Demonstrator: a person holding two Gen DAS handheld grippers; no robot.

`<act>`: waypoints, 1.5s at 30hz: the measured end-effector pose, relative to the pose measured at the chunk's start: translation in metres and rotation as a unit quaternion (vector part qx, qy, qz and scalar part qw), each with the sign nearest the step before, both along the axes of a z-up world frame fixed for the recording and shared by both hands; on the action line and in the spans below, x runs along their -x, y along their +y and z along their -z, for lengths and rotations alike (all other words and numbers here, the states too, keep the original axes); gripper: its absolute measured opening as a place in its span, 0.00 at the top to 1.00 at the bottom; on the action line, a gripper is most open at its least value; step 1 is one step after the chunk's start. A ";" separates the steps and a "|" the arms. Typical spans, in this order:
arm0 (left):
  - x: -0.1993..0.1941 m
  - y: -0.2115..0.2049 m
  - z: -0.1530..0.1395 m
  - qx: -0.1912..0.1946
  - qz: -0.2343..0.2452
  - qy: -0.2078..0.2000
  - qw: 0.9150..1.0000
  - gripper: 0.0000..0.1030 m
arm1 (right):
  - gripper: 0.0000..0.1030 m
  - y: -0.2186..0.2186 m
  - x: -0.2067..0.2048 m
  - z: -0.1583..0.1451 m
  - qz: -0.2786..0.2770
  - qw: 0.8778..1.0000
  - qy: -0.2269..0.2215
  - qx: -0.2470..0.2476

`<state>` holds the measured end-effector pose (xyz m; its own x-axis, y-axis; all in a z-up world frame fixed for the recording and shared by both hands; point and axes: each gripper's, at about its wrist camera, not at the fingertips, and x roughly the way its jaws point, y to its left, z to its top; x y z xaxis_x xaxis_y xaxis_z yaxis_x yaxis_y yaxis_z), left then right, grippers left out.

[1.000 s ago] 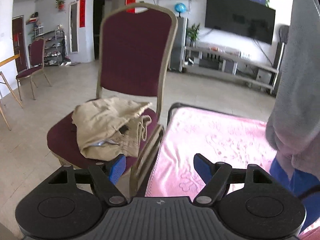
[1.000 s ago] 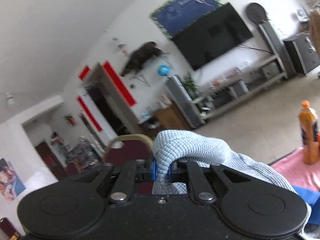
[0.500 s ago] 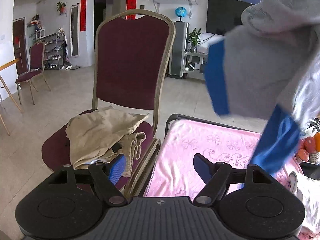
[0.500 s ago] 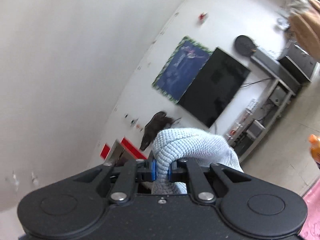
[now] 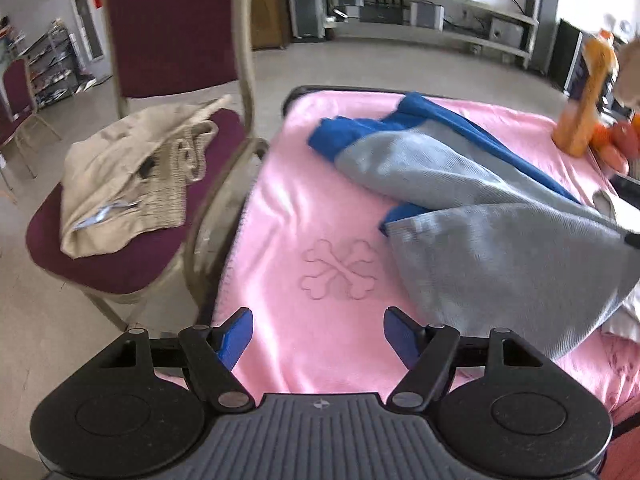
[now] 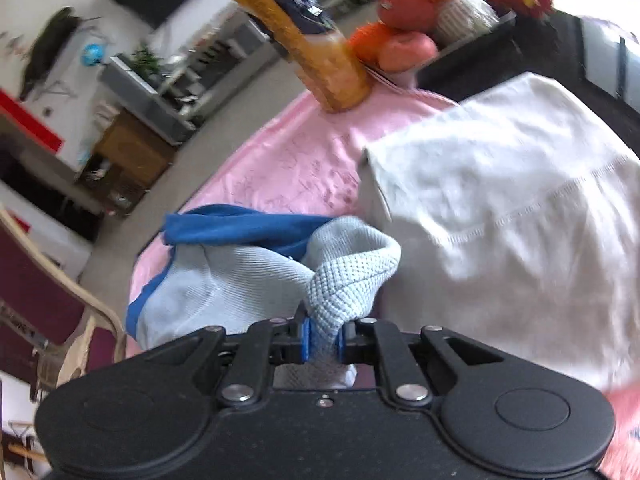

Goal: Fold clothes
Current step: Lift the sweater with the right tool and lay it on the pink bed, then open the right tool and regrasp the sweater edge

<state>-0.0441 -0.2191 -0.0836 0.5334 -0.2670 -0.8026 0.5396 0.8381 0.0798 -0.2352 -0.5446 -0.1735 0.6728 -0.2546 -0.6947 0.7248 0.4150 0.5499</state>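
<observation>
Clamped tight, the right gripper (image 6: 323,340) has its jaws pinching a bunched fold of the grey-and-blue garment (image 6: 240,276), the ribbed knit bulging up between the blue pads (image 6: 305,339). Spread wide with nothing between them, the left gripper (image 5: 318,334) has its jaws hanging over the bare near part of the pink blanket (image 5: 304,208), apart from the cloth.

From the left wrist camera, the garment (image 5: 480,216) lies crumpled on the blanket from about 12 o'clock across to 3 o'clock, grey fabric uppermost with blue trim showing along its far edge and at a near corner. An embossed motif (image 5: 340,270) marks the blanket straight ahead of the open gripper. At 10 o'clock stands a maroon chair (image 5: 168,28) with a heap of beige clothing (image 5: 128,176) on its seat, just beside the blanket's edge. At 2 o'clock an orange drink bottle (image 5: 586,92) stands upright on the blanket, with fruit (image 5: 618,142) just beside it.

From the right wrist camera, a white garment (image 6: 512,216) lies on the blanket at 2 o'clock, touching the held garment. The bottle (image 6: 308,36) and a pile of fruit (image 6: 404,28) sit beyond it near 12 o'clock; the frame is blurred and tilted there.
</observation>
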 end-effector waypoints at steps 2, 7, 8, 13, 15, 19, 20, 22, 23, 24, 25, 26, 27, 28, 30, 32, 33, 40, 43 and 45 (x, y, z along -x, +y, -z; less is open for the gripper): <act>-0.002 -0.014 0.004 -0.002 0.004 0.008 1.000 0.31 | 0.88 -0.011 -0.005 -0.004 -0.025 0.999 -0.006 0.020; -0.001 -0.036 0.010 -0.008 0.011 0.016 1.000 0.31 | 0.62 -0.007 -0.008 -0.010 -0.089 0.994 0.033 0.048; 0.000 -0.038 0.009 -0.009 0.013 0.011 1.000 0.30 | 0.51 -0.007 -0.008 -0.012 -0.097 0.993 0.042 0.046; 0.004 -0.040 0.008 -0.012 0.018 -0.013 1.000 0.30 | 0.30 0.010 0.011 -0.028 -0.109 0.992 0.052 0.041; 0.005 -0.038 0.011 -0.009 0.021 -0.006 1.000 0.30 | 0.30 0.020 0.017 -0.027 -0.110 0.992 0.060 0.025; -0.001 -0.024 0.018 -0.001 0.010 0.008 1.000 0.30 | 0.30 0.056 0.009 -0.023 -0.161 0.984 0.069 0.020; -0.003 -0.019 0.018 0.003 0.003 0.009 1.000 0.30 | 0.30 0.068 -0.001 -0.023 -0.192 0.979 0.059 0.022; -0.008 -0.007 0.019 0.011 -0.012 0.010 1.000 0.30 | 0.30 0.091 -0.023 -0.020 -0.245 0.968 0.048 0.023; -0.011 -0.001 0.018 0.014 -0.020 0.010 1.000 0.30 | 0.30 0.105 -0.039 -0.017 -0.273 0.960 0.049 0.026; -0.013 0.005 0.017 0.016 -0.028 0.008 0.999 0.30 | 0.30 0.117 -0.055 -0.012 -0.299 0.952 0.053 0.031; -0.015 0.011 0.017 0.018 -0.037 0.006 0.999 0.30 | 0.30 0.129 -0.072 -0.006 -0.321 0.944 0.059 0.039; -0.016 0.017 0.017 0.019 -0.045 0.003 0.999 0.30 | 0.30 0.141 -0.088 0.000 -0.343 0.936 0.065 0.046; -0.018 0.023 0.019 0.019 -0.051 0.000 0.999 0.30 | 0.31 0.152 -0.104 0.007 -0.361 0.928 0.074 0.056; -0.020 0.029 0.021 0.018 -0.057 -0.004 0.998 0.30 | 0.32 0.160 -0.117 0.015 -0.373 0.921 0.087 0.069; -0.023 0.040 0.026 0.020 -0.065 0.000 0.998 0.30 | 0.35 0.174 -0.139 0.033 -0.386 0.910 0.121 0.091; -0.028 0.048 0.033 0.026 -0.069 0.012 0.997 0.30 | 0.37 0.184 -0.148 0.046 -0.390 0.901 0.149 0.116; -0.029 0.051 0.037 0.029 -0.069 0.019 0.997 0.30 | 0.43 0.189 -0.152 0.050 -0.390 0.897 0.164 0.132; -0.037 0.066 0.043 0.054 -0.062 0.032 0.996 0.31 | 0.93 0.157 -0.153 -0.022 -0.308 0.926 0.136 0.171; -0.037 0.068 0.037 0.074 -0.054 0.027 0.995 0.31 | 0.93 0.113 -0.156 -0.097 -0.233 0.951 0.064 0.193; -0.036 0.062 0.035 0.079 -0.046 0.026 0.995 0.31 | 0.93 0.084 -0.160 -0.142 -0.182 0.961 0.021 0.207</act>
<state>-0.0078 -0.1569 -0.1184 0.5202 -0.3431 -0.7821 0.4591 0.8845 -0.0827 -0.0756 -0.4606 -0.0312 0.7428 -0.2683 -0.6133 0.5078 0.8228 0.2551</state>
